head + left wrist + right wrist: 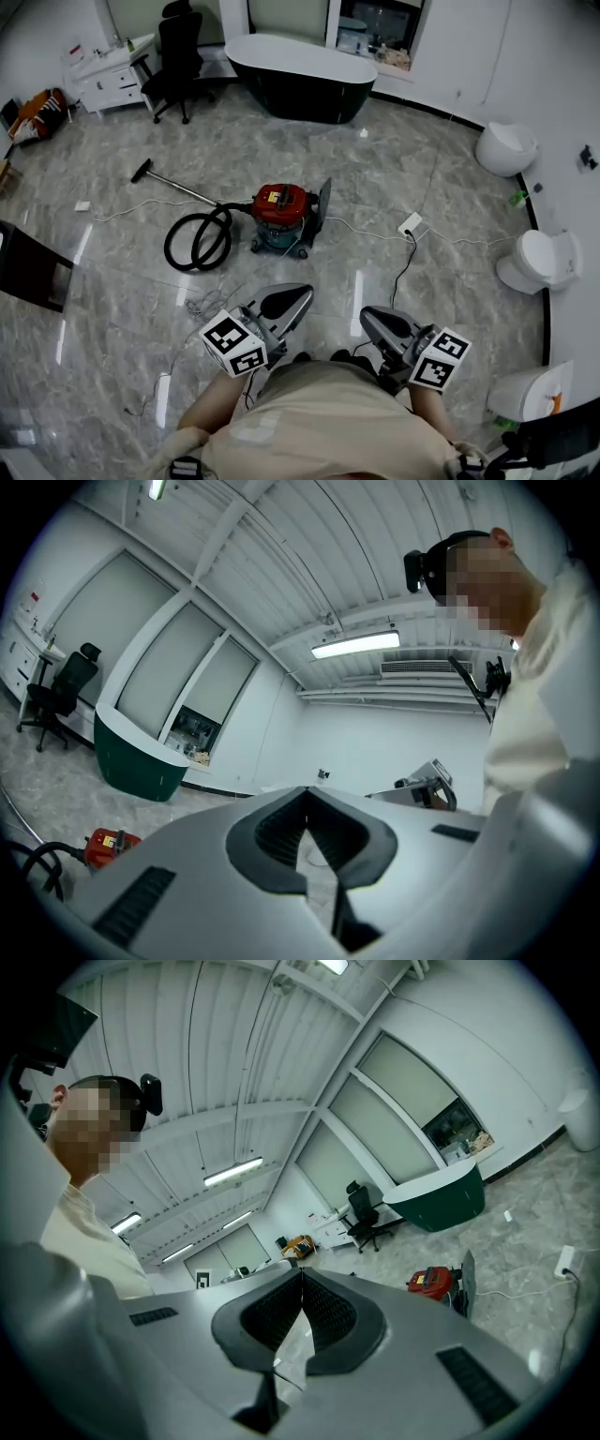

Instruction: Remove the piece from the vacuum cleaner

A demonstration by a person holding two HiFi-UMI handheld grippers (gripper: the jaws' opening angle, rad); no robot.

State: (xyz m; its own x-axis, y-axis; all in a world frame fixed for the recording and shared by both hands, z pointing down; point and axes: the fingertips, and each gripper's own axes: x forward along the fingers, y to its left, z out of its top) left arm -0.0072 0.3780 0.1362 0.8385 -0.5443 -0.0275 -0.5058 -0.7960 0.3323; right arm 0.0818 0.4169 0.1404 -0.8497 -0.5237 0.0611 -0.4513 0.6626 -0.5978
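Note:
A red canister vacuum cleaner [281,214] stands on the grey marble floor in the middle of the head view. Its black hose [199,240] coils at its left, and a long wand with a floor nozzle [142,170] runs off to the upper left. My left gripper [298,292] and right gripper [364,317] are held low near my body, well short of the vacuum. Both are shut with nothing between the jaws. The vacuum also shows small at the lower left of the left gripper view [111,844] and at the right of the right gripper view [433,1282].
A white power cord [370,232] runs from the vacuum to a socket strip [411,224] on the floor. A dark bathtub [300,75], a black office chair [178,56] and a white cabinet [108,80] stand at the back. Toilets [539,261] line the right wall.

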